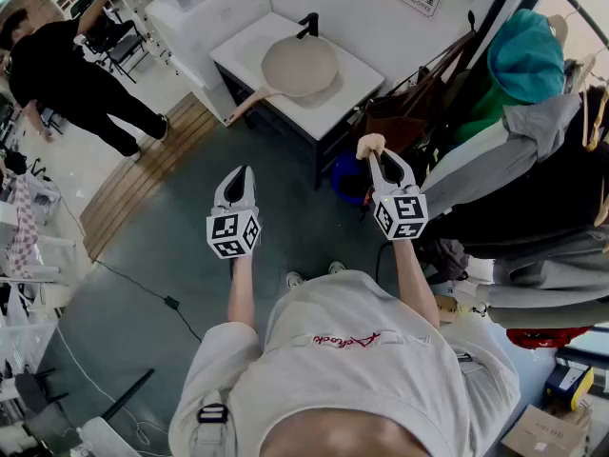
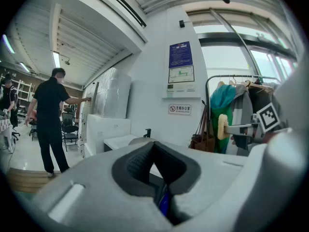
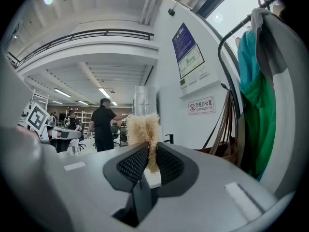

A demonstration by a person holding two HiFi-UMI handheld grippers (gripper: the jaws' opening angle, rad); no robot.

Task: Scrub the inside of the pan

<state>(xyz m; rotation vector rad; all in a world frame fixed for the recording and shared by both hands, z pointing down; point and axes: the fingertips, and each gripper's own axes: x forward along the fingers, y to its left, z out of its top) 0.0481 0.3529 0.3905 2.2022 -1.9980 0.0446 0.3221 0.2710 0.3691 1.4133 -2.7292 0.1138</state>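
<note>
Up ahead on the white table [image 1: 335, 105] sits the pan [image 1: 298, 65], well apart from both grippers. Left gripper [image 1: 244, 172] is closed w/ nothing in it. Right gripper [image 1: 382, 161] pinches a fuzzy scrubber [image 1: 369, 144]. Grey floor [image 1: 190, 246] below, coats [image 1: 533, 141] at right, person in black [image 1: 67, 74] far left.

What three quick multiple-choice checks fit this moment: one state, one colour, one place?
1. The right gripper is: A open and empty; B shut on the scrub pad; C shut on a cloth.
2. The scrub pad is: A blue; B beige; C black.
3. The pan sits: A on the white counter; B under it; C in the right gripper.
Answers: 1 B, the right gripper view shows its jaws pinching the fibres; 2 B, the fibres are pale straw; 3 A, the head view shows it lying on the countertop ahead.
</note>
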